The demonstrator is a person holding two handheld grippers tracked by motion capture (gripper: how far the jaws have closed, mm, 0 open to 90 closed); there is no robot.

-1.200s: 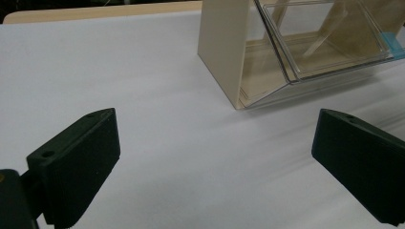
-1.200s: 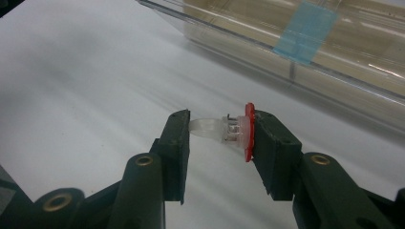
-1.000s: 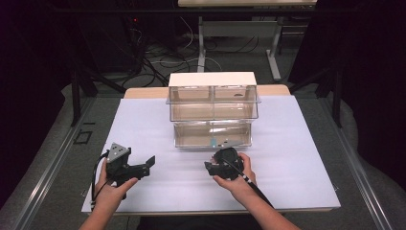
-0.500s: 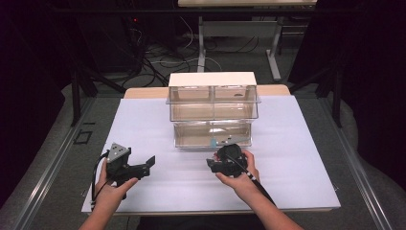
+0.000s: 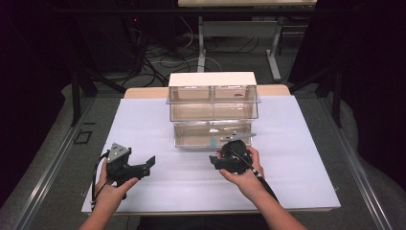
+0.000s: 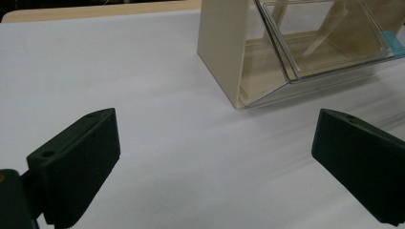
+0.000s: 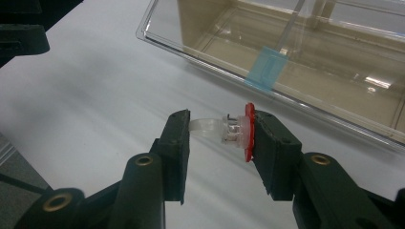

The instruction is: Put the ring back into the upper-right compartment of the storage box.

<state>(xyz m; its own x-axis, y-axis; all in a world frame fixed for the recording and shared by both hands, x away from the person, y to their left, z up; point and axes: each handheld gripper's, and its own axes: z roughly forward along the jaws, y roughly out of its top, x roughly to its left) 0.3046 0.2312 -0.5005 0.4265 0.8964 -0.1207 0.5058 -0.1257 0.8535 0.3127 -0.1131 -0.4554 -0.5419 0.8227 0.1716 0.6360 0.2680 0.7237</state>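
Note:
A clear drawer cabinet (image 5: 212, 96) with a cream frame stands on the white sheet (image 5: 297, 143). Its bottom drawer (image 5: 210, 134) is pulled out and carries a blue tab (image 7: 266, 69). Just in front of that drawer, my right gripper (image 7: 219, 126) is shut on a small clear plastic piece with a red disc (image 7: 234, 131), and its body (image 5: 233, 155) sits in the person's right hand. At the sheet's front left, my left gripper (image 5: 146, 165) stands open over bare sheet, nothing between its jaws (image 6: 215, 129). The cabinet's cream side wall (image 6: 224, 47) lies ahead of it.
The white sheet covers a wooden table (image 5: 143, 92) whose far edge shows behind the cabinet. Cables (image 5: 158, 62) and table legs (image 5: 201, 43) lie on the dark floor beyond. Metal rails (image 5: 52, 163) run along both sides.
The right gripper with the small piece has edged slightly toward the pulled-out drawer. The left gripper has stayed put.

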